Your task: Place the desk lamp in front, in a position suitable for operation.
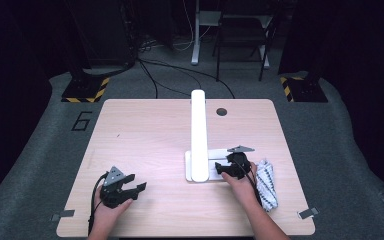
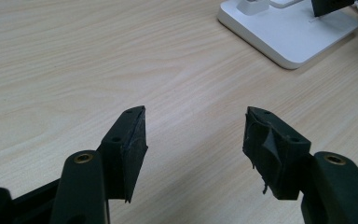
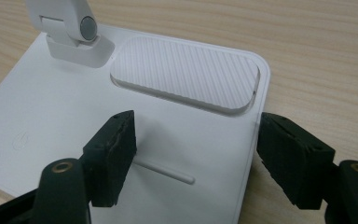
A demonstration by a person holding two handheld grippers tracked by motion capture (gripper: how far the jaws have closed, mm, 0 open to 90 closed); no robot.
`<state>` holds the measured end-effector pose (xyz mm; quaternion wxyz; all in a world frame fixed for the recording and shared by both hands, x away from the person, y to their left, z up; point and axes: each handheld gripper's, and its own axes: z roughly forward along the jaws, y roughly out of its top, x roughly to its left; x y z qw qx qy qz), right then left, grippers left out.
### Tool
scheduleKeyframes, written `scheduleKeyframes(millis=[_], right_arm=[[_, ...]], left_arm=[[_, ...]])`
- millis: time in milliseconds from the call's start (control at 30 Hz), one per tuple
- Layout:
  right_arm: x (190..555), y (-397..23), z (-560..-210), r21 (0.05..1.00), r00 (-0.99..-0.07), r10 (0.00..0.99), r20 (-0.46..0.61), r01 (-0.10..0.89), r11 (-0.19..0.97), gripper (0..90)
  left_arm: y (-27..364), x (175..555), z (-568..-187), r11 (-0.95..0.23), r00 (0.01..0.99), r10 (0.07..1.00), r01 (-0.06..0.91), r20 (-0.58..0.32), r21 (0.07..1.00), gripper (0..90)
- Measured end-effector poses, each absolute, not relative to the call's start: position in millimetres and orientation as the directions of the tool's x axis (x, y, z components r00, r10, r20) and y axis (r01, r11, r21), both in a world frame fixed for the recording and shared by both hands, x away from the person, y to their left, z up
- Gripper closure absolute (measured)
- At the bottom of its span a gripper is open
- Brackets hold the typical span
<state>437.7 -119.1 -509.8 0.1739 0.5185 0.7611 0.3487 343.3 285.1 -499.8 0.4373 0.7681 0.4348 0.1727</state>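
We had the right gripper (image 3: 193,154) low over the lamp base (image 3: 51,121), jaws open w/ nothing gripped, probably lined up for the slim touch bar (image 3: 165,171) between them. The lamp (image 1: 198,135) stood mid-worktop, arm folded flat toward the far edge. Our left gripper (image 2: 193,149) waited near the front-left corner over bare worktop (image 2: 74,60), jaws wide and empty, likely kept clear on purpose. A striped cloth (image 1: 266,182) lay just right of the right hand. No containers; the base's ribbed tray (image 3: 184,74) held nothing
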Motion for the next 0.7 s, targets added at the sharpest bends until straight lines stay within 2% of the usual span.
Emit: scheduleKeyframes(millis=[700], right_arm=[[408.2, -100.1, -514.6, 0.723, -0.439, 0.887, 0.147, 0.659, 0.207, 28.0]], left_arm=[[284.8, 342.9, -499.9, -0.244, 0.564, 0.818, 0.518, -0.113, 0.820, 39.4]])
